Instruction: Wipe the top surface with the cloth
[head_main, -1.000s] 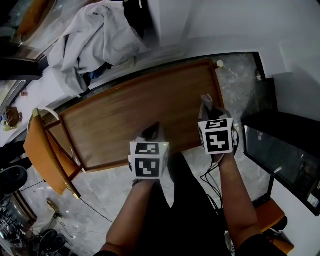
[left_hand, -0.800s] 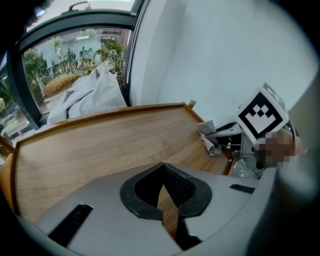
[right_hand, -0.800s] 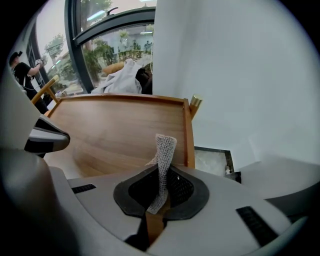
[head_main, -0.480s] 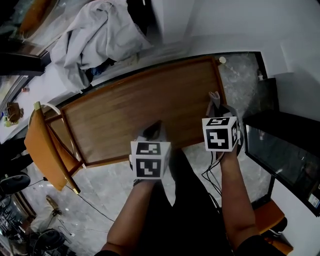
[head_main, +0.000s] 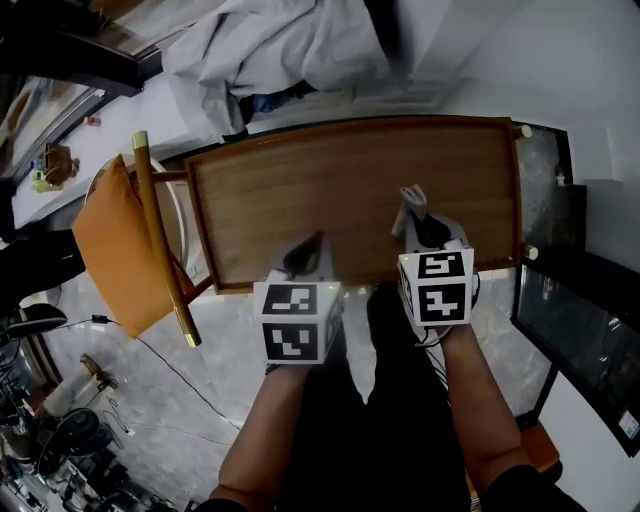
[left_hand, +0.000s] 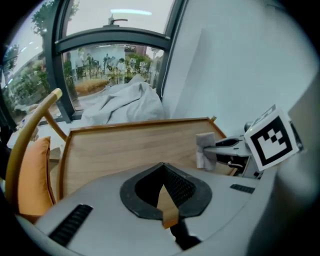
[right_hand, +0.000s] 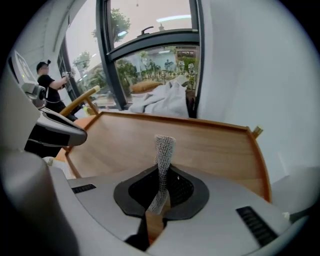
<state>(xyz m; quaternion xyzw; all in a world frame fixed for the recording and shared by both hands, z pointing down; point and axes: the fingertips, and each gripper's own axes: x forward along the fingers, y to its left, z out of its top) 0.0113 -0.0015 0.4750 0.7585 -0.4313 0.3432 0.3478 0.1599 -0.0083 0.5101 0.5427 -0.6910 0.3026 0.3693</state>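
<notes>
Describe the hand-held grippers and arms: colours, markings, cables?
Both alike: the left hand-held gripper and right hand-held gripper have smooth grey bodies and black ribbed jaw pads. Each carries a white cube printed with black square markers. A thin black cable trails below the right one. Forearms bare, no sleeves.

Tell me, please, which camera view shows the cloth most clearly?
The right gripper view: the cloth stands upright, pinched in the right gripper, its weave plain. The left gripper view shows it small, from the side. The head view shows only its end beyond that gripper.
</notes>
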